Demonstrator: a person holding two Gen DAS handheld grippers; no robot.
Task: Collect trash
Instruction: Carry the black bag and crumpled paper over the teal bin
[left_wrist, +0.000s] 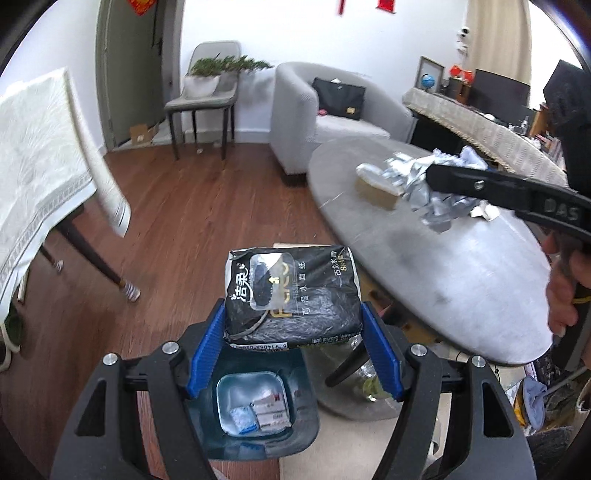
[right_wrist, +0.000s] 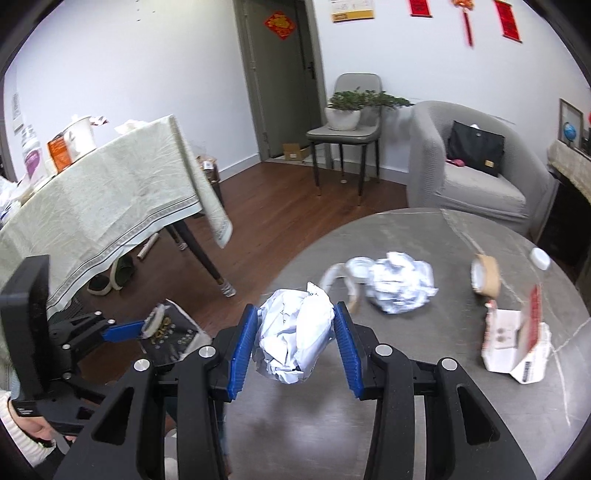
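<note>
the left gripper (left_wrist: 293, 325) has its blue-padded jaws clenched on a black plastic tissue pack with white lettering (left_wrist: 291, 299), crumpled and nearly flat. from the left wrist view the pack hangs just above the open mouth of a dark teal plastic trash bin (left_wrist: 258, 428) standing on the wooden floor beside the round grey stone desk (left_wrist: 461, 266). a few small cartons and a blue wrapper already lie at the bin's bottom.

the right gripper (right_wrist: 295, 339) has its jaws grasping a ball of crumpled white paper (right_wrist: 293, 334), lifted clear of the desk near its edge. left on the desk are a second crumpled white paper ball (right_wrist: 400, 284), a white tape roll with a loose tail (right_wrist: 356, 269), a brown tape roll (right_wrist: 485, 275), a white bottle cap (right_wrist: 540, 257) and a torn white and red cardboard carton (right_wrist: 517, 339).

the step in hand looks like the drop-off: both pieces are picked and being carried to the bin. next, the left jaws need to release once the pack sits squarely over the opening; it is about as wide as the mouth, so it may catch on the rim unless tipped end-first. then the right gripper has to cross from the desk to the bin without bumping the left, and let the paper ball go.
</note>
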